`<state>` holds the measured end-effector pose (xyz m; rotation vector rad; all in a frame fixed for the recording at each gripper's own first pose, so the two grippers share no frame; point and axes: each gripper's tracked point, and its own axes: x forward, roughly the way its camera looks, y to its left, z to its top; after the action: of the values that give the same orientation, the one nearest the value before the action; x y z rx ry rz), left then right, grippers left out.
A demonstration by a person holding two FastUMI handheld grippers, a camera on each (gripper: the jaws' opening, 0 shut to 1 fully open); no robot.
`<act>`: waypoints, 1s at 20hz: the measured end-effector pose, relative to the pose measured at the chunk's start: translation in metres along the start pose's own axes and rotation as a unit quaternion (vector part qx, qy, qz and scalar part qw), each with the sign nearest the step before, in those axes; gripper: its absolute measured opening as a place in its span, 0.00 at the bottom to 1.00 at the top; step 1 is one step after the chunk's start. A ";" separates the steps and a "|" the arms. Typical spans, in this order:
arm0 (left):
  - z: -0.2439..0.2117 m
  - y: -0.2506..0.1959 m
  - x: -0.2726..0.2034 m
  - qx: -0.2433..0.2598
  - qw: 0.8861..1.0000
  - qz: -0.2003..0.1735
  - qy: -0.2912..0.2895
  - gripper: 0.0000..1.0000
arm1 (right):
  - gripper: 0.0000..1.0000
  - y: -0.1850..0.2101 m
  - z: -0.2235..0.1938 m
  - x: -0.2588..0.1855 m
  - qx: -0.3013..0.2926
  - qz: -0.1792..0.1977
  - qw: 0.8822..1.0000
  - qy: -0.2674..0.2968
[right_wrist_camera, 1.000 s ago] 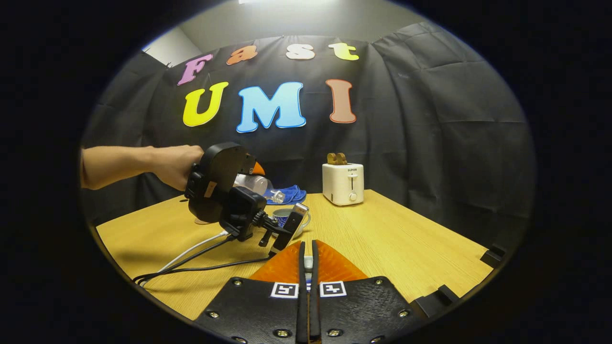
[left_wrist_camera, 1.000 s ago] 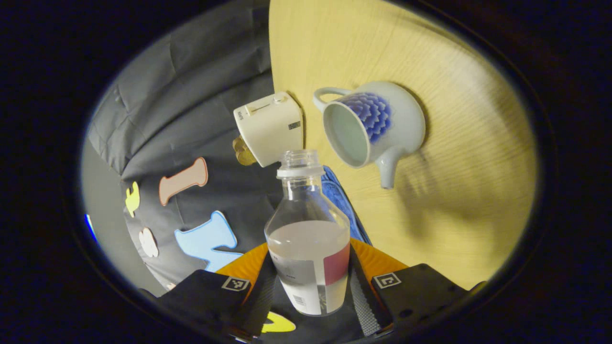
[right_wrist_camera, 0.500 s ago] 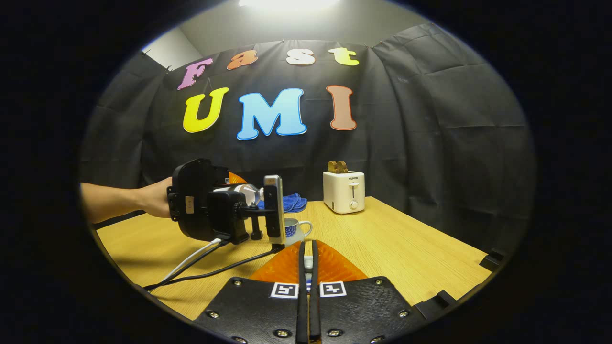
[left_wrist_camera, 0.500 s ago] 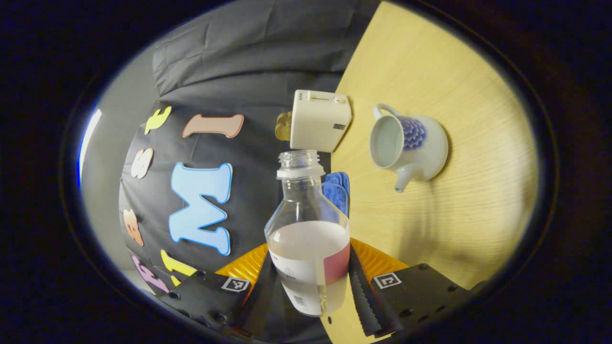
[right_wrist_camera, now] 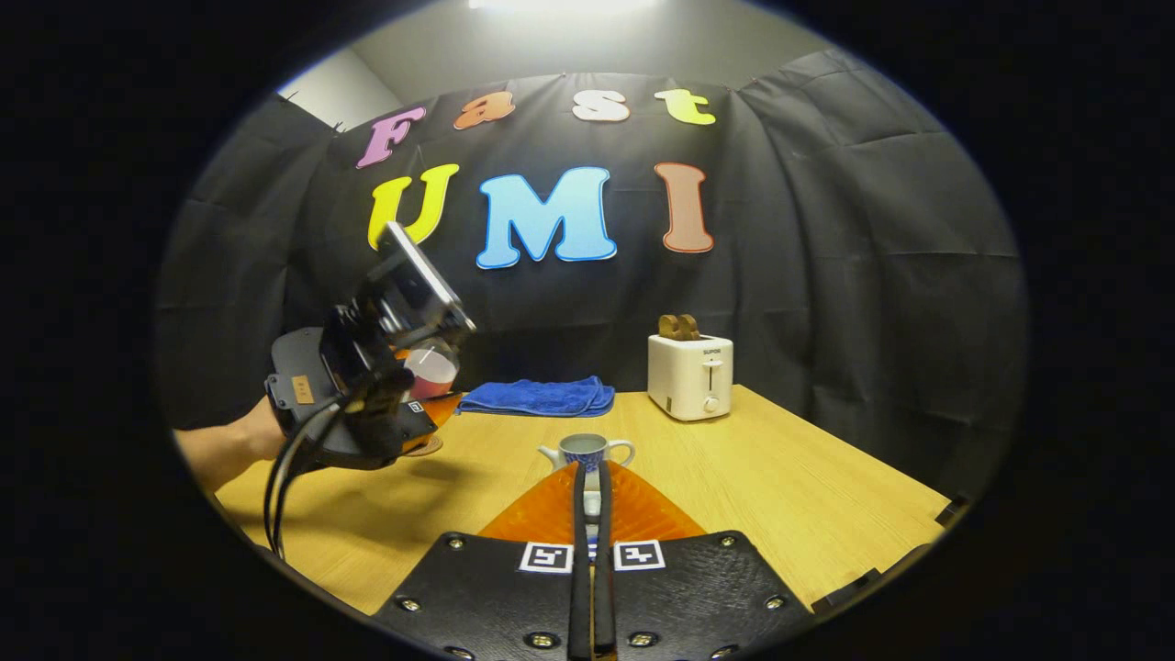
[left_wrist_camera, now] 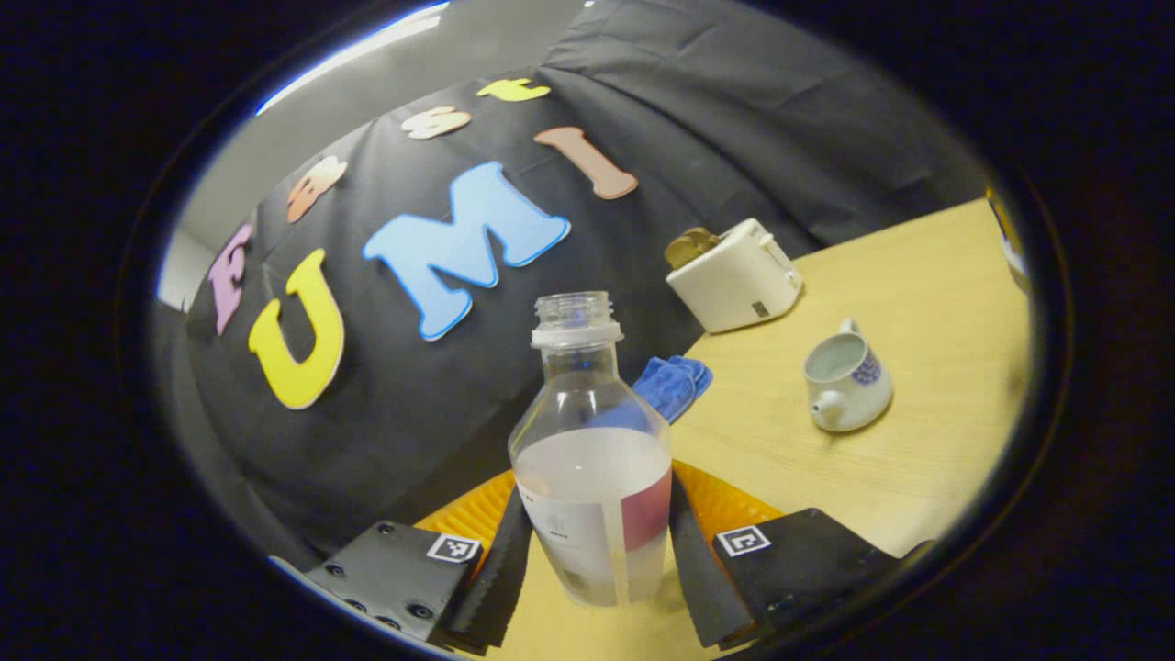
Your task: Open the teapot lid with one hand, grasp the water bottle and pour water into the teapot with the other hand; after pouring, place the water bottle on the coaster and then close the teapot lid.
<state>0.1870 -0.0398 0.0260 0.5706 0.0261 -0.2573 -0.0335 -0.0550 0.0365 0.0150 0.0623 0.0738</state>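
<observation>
left gripper point(left_wrist_camera: 597, 560): clamped on clear plastic water bottle point(left_wrist_camera: 592, 459), capless, part full
right gripper point(right_wrist_camera: 592, 514): fingers together on something small and pale, unclear what
teapot: white-and-blue glazed ceramic teapot point(left_wrist_camera: 844, 378), lidless, beside bottle on wood-grain tabletop point(left_wrist_camera: 918, 459)

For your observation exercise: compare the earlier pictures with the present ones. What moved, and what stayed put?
The left gripper swung the water bottle back from its tilt near the teapot to nearly upright, away to the side. Its grip stayed, the right gripper stayed shut, and the teapot stayed open.
</observation>
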 end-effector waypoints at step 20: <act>-0.105 0.083 0.059 -0.315 0.947 0.059 0.011 0.83 | 0.02 0.009 -0.013 0.055 0.021 0.016 0.999 0.019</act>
<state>0.2697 0.0698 -0.0244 -0.0640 0.0921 -0.1126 0.0197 -0.0422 0.0201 0.0559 0.1025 0.1043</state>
